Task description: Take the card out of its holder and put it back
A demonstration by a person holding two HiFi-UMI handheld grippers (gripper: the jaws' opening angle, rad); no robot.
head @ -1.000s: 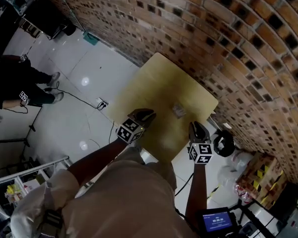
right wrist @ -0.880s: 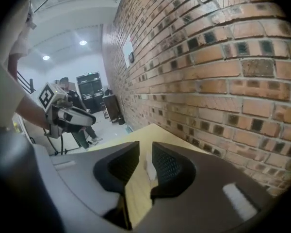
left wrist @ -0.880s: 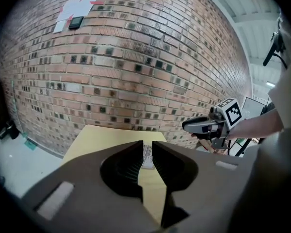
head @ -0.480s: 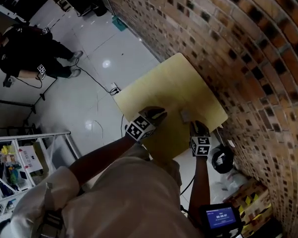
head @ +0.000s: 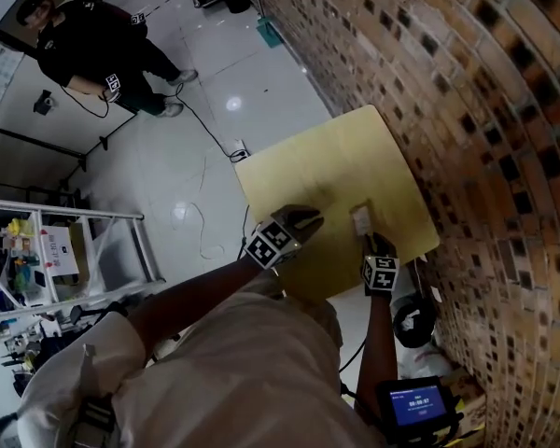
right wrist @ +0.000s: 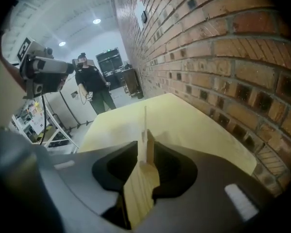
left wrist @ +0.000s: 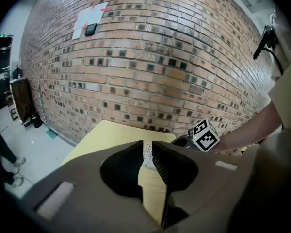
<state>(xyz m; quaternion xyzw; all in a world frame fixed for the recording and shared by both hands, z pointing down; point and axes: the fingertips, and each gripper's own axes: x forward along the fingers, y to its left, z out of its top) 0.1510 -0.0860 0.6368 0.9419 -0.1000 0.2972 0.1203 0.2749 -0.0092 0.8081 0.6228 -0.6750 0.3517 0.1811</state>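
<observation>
A small white card stands upright in its little wooden holder on the yellow table, close to the brick wall. In the right gripper view the card shows edge-on, rising from the holder. My right gripper is right at the card. Its jaws have just been opening, and the card and the holder's top now stand between the tips with no clear press on them. My left gripper hovers over the table just left of the card, with only a narrow gap and nothing in it.
The brick wall runs along the table's far and right sides. A person in black stands on the white floor far to the left, beside cables. A metal rack is at the left. A black round object lies below the table's near corner.
My right gripper has come down and forward to the card, which now sits between its jaws. The left gripper has stayed nearly in place. The head camera has swung, shifting the table in the view.
</observation>
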